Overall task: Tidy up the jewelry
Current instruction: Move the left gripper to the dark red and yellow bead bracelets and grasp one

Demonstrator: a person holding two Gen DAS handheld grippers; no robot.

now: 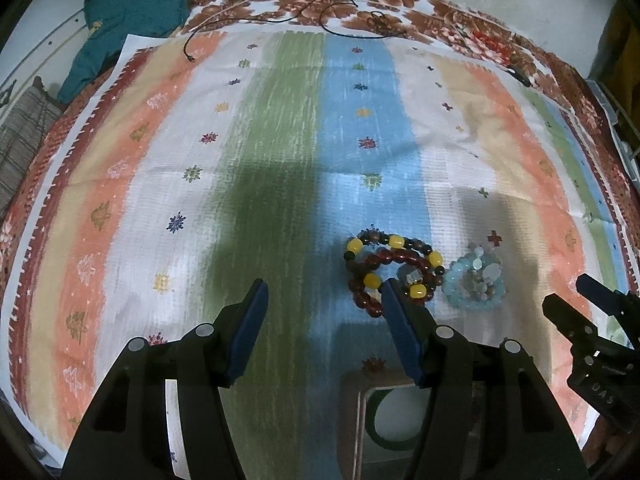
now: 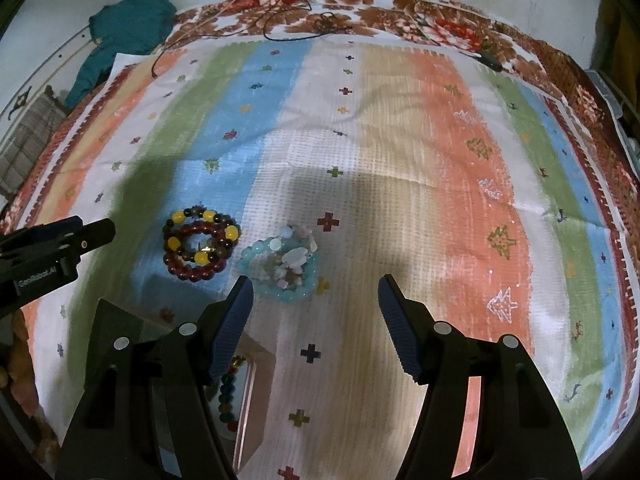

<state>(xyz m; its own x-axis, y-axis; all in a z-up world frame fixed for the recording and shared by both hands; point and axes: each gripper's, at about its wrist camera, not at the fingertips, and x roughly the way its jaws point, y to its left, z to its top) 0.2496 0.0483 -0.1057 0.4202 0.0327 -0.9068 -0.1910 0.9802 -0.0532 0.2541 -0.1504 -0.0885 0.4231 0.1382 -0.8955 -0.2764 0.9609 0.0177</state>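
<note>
Probably light and floppy, the dark red bracelets and pale blue bracelets lie heaped on the striped cloth; beads slippery, so pinch one strand; left gripper and right gripper both spread, empty.

Two bracelet piles lie side by side (nearly touching) on the cloth, box nearer the camera.

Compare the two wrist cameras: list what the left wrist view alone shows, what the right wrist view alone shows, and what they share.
Left wrist only: a green ring inside the box below its fingers.

Right wrist only: a multicoloured bead strand in the box.

Both: the red and yellow-beaded bracelets beside the pale blue bracelets on the striped mat, the teal cloth, and both grippers open, holding nothing.
</note>
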